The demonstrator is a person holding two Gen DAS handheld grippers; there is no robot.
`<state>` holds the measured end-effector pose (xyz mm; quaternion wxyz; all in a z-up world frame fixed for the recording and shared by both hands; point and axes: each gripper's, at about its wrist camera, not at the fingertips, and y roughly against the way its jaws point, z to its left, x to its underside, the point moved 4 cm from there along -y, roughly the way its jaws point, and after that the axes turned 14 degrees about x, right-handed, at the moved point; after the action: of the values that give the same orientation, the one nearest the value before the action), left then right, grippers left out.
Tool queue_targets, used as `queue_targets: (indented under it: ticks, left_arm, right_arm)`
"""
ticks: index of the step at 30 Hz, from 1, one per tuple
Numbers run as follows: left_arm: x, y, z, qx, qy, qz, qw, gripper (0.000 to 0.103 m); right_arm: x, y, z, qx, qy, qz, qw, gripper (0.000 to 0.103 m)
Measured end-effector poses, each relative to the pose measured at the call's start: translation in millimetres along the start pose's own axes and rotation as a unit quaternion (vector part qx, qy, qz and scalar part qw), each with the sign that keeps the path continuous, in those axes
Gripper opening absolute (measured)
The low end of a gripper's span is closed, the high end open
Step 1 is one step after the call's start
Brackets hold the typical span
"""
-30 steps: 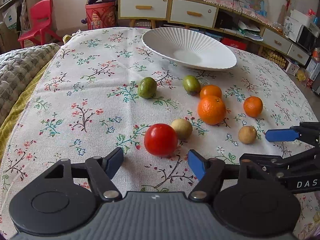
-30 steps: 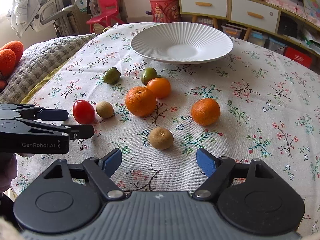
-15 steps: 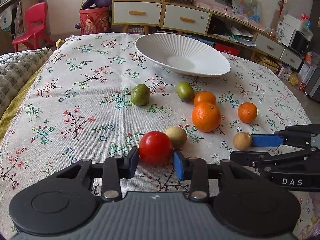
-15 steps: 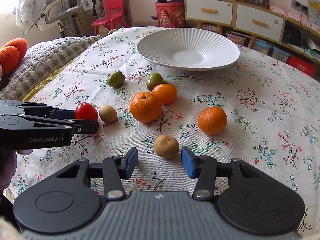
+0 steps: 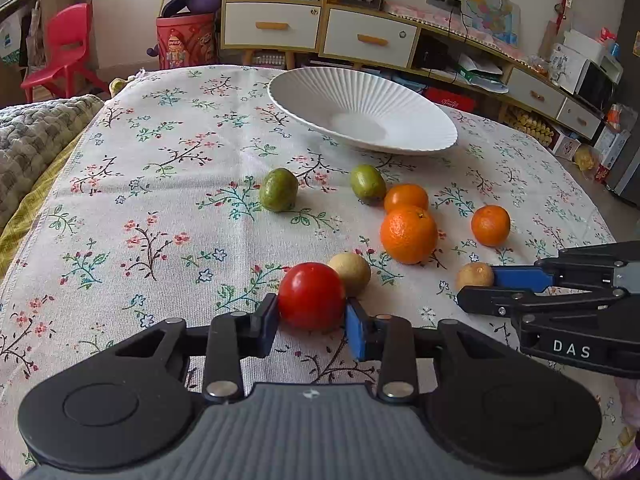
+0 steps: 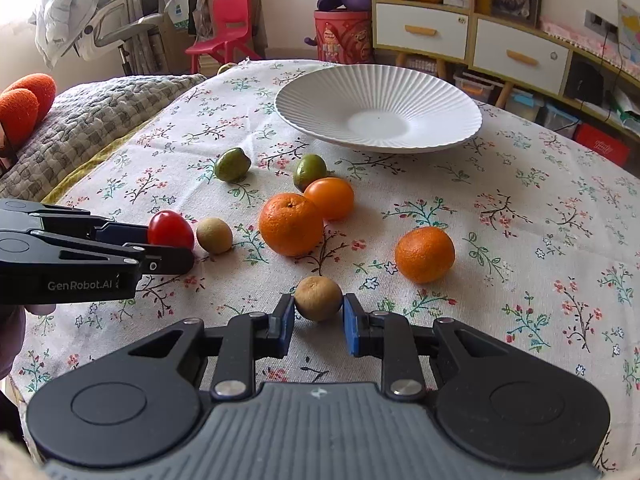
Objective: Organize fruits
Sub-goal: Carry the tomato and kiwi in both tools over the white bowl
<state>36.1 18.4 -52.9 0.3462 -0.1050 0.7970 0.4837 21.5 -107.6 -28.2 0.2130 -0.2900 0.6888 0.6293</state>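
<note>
The left gripper [image 5: 312,322] pinches a smooth, glossy red tomato [image 5: 311,295] between its blue pads, jaws closing the last bit, near the table's front edge. The right gripper [image 6: 319,322] is pressed onto a small, round, matt brown fruit [image 6: 318,298], also toward the front edge. Both fruits sit on a woven floral tablecloth [image 5: 160,216]. A second brown fruit [image 5: 352,272] touches the tomato's far side. A large dimpled orange [image 6: 290,224] touches a smoother orange fruit [image 6: 329,198], which touches 1 of 2 dull green oval fruits [image 6: 309,171]; the other [image 6: 231,165] lies apart to the left. A lone mandarin [image 6: 425,254] sits right of centre. The ribbed white dish [image 6: 380,80], wide and shallow, stands near the far edge, its bowl bare. Open cloth stretches along the left and right edges.
</note>
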Motion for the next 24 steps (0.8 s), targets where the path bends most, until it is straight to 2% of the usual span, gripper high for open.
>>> queue_targets:
  ticks: [10,24]
  left_arm:
    - [-4,5,-1,0.005,0.003,-0.002,1.0000,0.019]
    - [-26,14,-10,0.014,-0.002,-0.032,0.9994,0.019]
  right_arm:
    - [-7,5,-5,0.005,-0.009,-0.011,1.000,0.023]
    - [-28,18,-15,0.005,-0.032,-0.040,0.999,0.023]
